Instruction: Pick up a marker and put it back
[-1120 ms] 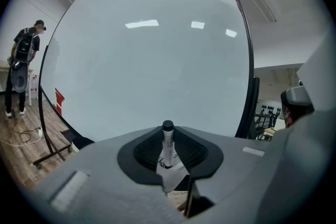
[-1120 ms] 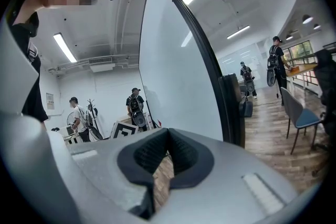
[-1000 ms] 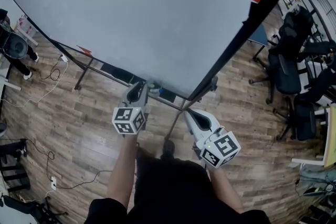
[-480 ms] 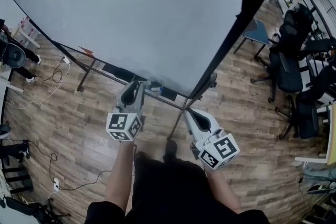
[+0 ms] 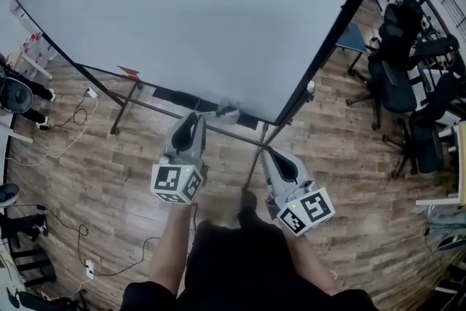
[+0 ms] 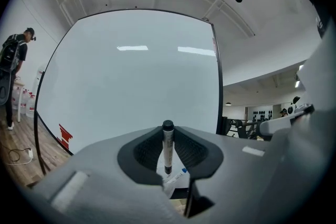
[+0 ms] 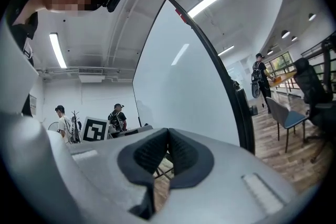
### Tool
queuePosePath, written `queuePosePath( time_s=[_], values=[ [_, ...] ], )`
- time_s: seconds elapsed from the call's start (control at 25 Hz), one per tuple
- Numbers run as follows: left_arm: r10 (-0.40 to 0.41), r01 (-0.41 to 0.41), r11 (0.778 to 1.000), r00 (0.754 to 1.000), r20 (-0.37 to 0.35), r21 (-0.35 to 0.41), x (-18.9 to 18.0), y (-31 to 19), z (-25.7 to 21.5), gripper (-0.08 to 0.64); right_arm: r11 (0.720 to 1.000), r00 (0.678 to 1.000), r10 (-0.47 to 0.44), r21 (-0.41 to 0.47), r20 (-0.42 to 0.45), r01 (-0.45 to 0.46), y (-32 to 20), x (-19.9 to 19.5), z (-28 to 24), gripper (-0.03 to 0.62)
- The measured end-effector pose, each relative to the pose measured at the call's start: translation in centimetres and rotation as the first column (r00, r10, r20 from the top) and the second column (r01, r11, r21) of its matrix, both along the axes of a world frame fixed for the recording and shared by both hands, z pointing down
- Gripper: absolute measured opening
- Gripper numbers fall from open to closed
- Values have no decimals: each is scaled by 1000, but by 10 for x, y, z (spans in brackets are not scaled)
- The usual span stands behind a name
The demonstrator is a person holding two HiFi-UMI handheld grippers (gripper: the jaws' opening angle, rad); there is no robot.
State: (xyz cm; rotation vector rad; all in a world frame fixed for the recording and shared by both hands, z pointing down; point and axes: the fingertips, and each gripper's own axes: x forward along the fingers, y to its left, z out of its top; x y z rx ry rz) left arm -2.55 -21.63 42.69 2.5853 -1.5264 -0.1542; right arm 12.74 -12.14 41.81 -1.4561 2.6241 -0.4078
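Grey plastic left gripper (image 5: 193, 120) sits at 9 o'clock from centre in the head view. Its tips aim at 12 o'clock toward the whiteboard (image 5: 189, 18) and its dark tray (image 5: 171, 94). Right gripper (image 5: 269, 153) at 5 o'clock, near the board's frame.

Left gripper view: jaws pinch the marker (image 6: 167, 147) upright, black cap at 12 o'clock. A blue-capped pen (image 6: 177, 177) lies below, toward 5 o'clock.

Right gripper view: jaws pressed together, nothing between.

Judgement: marker is up, putting back remains. Lower slowly and tip it level with the tray. Set it beside the blue-capped pen, not on it, and release only once it rests.
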Motion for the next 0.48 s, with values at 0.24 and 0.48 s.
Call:
queuePosePath(
  time_s=[0.24,0.48],
  values=[
    [100,-100,995,995,-23,31,-34,46,-17,77,995,996,90,50,16,-91,47,-49,-14,2],
    [186,-185,982,982,-25,23,-83,98,-14,77,977,978,204,61,38,-206,96,-92,-18,2]
  ],
)
